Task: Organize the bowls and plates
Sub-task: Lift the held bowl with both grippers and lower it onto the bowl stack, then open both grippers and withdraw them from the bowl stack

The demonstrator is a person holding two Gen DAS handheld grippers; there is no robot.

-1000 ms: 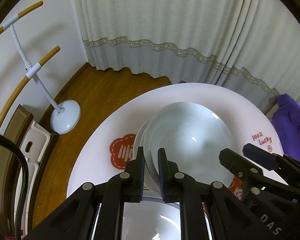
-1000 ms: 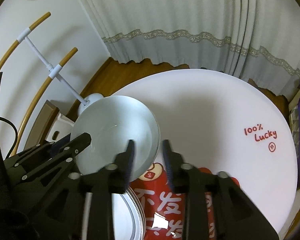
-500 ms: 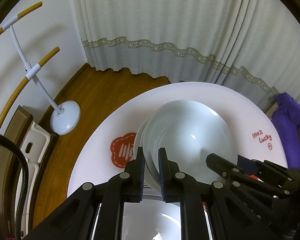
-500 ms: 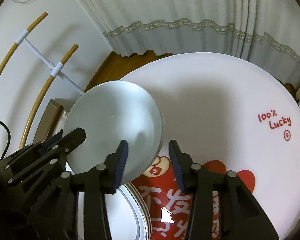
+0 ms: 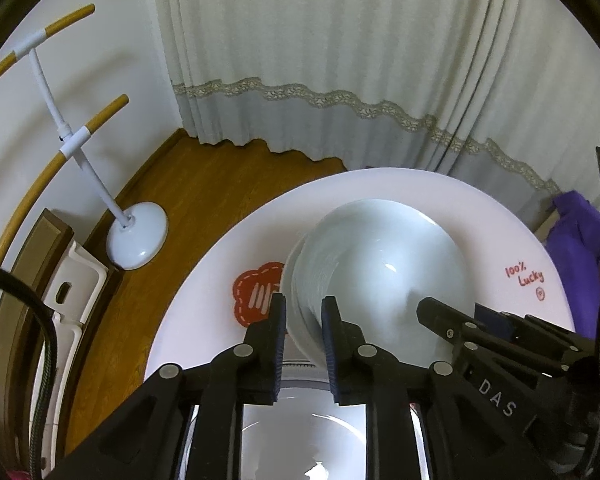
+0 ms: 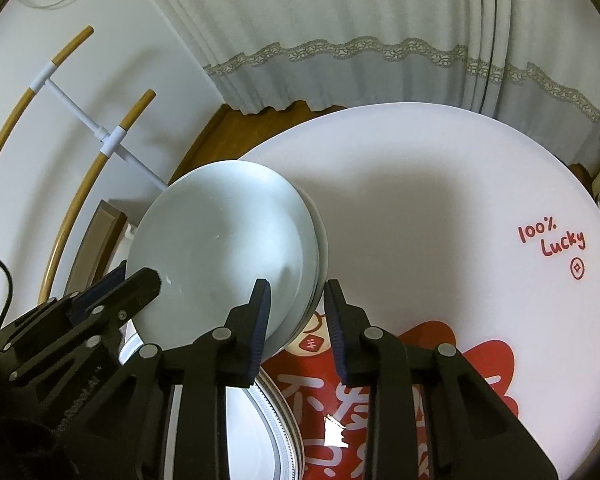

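Observation:
A stack of pale green bowls (image 5: 380, 272) is held tilted above the white round table (image 5: 220, 280). My left gripper (image 5: 303, 320) is shut on the near rim of the stack. My right gripper (image 6: 298, 308) is open with its fingers on either side of the stack's right rim (image 6: 312, 264). A white plate with a patterned grey rim (image 6: 276, 420) lies on the table below the bowls; it also shows in the left wrist view (image 5: 300, 432). The right gripper's body shows at the lower right of the left wrist view.
The table carries a red printed design (image 6: 380, 400) and red "100% Lucky" lettering (image 6: 552, 244). A white floor stand (image 5: 136, 236) is on the wooden floor to the left. Curtains (image 5: 340, 80) hang behind. A purple cloth (image 5: 576, 248) is at the right.
My right gripper has opened wider and moved in around the stack's right rim. My left gripper keeps hold of the stack, which has tilted a little.

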